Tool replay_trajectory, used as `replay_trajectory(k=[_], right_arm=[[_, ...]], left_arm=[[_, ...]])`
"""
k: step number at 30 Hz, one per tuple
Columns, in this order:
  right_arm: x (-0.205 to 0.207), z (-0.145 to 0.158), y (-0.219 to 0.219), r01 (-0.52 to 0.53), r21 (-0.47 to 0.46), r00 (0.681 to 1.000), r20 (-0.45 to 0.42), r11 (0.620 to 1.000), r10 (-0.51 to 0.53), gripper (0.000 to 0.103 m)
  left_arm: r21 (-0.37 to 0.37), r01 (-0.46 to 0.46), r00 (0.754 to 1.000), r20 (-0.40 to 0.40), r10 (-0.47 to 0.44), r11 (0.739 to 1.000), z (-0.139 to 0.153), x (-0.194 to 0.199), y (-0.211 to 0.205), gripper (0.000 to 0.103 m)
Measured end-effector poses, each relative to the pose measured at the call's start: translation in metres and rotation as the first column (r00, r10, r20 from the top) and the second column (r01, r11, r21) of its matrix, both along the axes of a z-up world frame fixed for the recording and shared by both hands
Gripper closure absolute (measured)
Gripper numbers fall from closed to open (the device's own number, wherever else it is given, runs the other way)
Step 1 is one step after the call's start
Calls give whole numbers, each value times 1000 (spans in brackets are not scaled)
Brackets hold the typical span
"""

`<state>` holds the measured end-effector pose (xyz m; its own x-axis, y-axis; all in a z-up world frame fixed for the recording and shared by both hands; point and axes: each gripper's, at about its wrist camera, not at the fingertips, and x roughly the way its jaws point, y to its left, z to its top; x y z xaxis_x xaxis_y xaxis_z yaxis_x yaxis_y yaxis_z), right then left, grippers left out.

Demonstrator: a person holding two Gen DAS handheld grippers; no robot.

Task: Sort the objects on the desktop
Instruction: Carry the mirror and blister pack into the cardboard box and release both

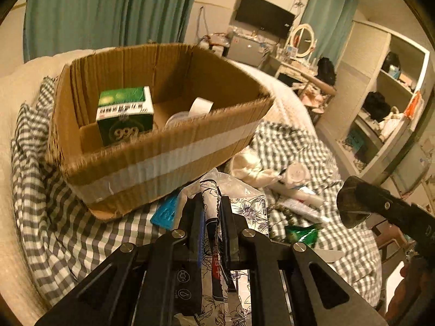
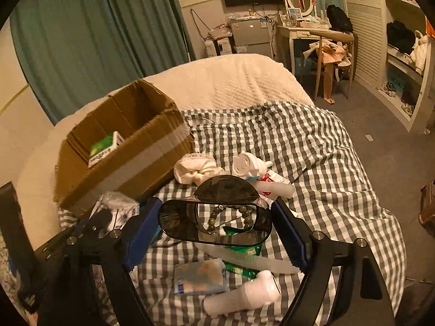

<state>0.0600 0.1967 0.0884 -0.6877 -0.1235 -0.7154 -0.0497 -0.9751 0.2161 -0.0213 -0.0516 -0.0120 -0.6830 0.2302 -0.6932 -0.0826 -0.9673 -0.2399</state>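
The left hand-held gripper (image 1: 212,212) is clamped on a floral-printed packet (image 1: 248,206), a soft plastic-wrapped item, possibly a tissue pack. The jaws stand nearly together with the packet's edge pinched between the pads, and its body bulges above and to the right of them. The packet should be light and compliant, with a slick film; a hold across the flat middle would be more secure than the present edge pinch, which may slip. Its long axis runs roughly along the fingers, pointing away towards the cardboard box (image 1: 152,163). In the right wrist view, the right hand-held gripper (image 2: 214,228) stands wide apart around a pair of dark sunglasses (image 2: 214,224), and neither pad is visibly touching the frame. The sunglasses are rigid, smooth and liable to scratch; the lenses lie crosswise to the fingers, long axis left to right, so closing on the frame ends seems fitting. Whether the glasses rest on the bed or are supported otherwise cannot be determined from this view. Beneath them on the checked bedcover (image 2: 312,146) lie a bead bracelet (image 2: 231,214), a green sachet (image 2: 244,250) and a white bottle (image 2: 242,296). Further off, the cardboard box sits open on the bed and holds a green medicine carton (image 1: 125,114) and a tape roll (image 1: 201,106).
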Motion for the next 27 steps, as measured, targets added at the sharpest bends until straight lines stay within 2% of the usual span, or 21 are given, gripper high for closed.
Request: replay_trajectory(k=[2,7,11,15,17,21,23,27], right_arm=[[5,11,-2,-6,3,1000,-7,1000,6,22],[5,47,-13,-48,-21,998,-42,999,47,22],[0,69,-23,-89,-60,994,-76,994,84,22],[-15,87,-44,-140,-43,985,-107,989,135,22],[-25,91,-55,-162,-36,981,-116,986,157,22],[-57,96,-69,-196,-64,974,-128,978,187,22],[-70,96,-74,-209,-72,971,-133,975,198,22],[-101,89,-88,-236,-70,964,-142,969,224,22]], left_arm=[[40,14,999,-49,-12,999,17,2,-3,93],[73,11,986,-166,2,997,56,13,-7,93],[105,18,979,-205,4,994,79,9,-8,93],[121,-16,960,-275,49,992,108,-4,-16,93],[125,-37,955,-288,72,991,116,-14,-22,93],[215,-100,952,-263,156,972,123,-54,-54,93],[225,-156,946,-245,210,962,117,-70,-72,93],[201,-261,937,-185,298,944,89,-101,-113,93]])
